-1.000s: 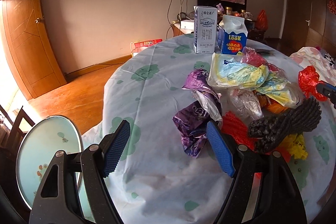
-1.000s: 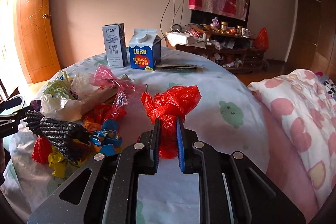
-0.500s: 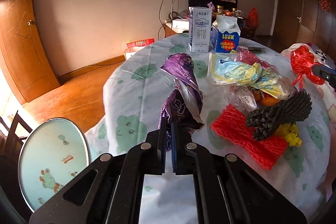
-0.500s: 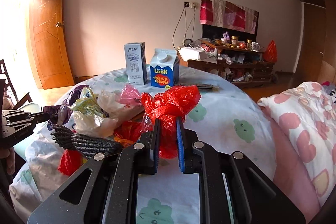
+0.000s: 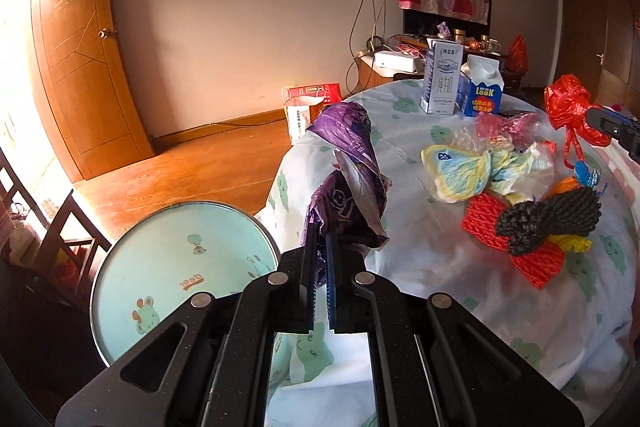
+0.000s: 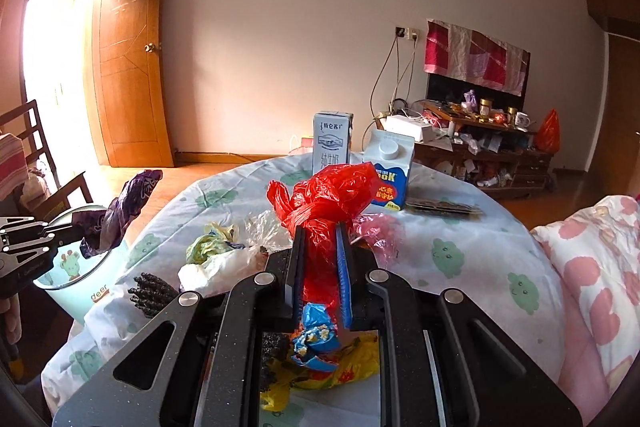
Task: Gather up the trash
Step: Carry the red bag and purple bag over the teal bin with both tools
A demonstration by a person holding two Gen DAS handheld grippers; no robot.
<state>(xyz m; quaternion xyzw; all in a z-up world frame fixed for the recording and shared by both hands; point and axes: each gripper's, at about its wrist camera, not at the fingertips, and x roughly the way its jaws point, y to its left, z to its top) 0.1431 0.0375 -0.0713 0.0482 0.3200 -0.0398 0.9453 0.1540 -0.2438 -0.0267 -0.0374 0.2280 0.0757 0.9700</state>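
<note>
My left gripper is shut on a purple foil wrapper and holds it in the air at the table's left edge, beside the pale green bin. It shows in the right wrist view too. My right gripper is shut on a red plastic bag, lifted above the table; it also shows in the left wrist view. More trash lies on the table: a yellow-blue bag, a red net and a black net.
Two milk cartons stand at the table's far side. The round table has a white cloth with green prints. A wooden chair stands left of the bin. A pink-spotted quilt lies to the right.
My left gripper shut on the purple wrapper and lifted it left toward the bin. My right gripper rose with the red bag and swung left.
</note>
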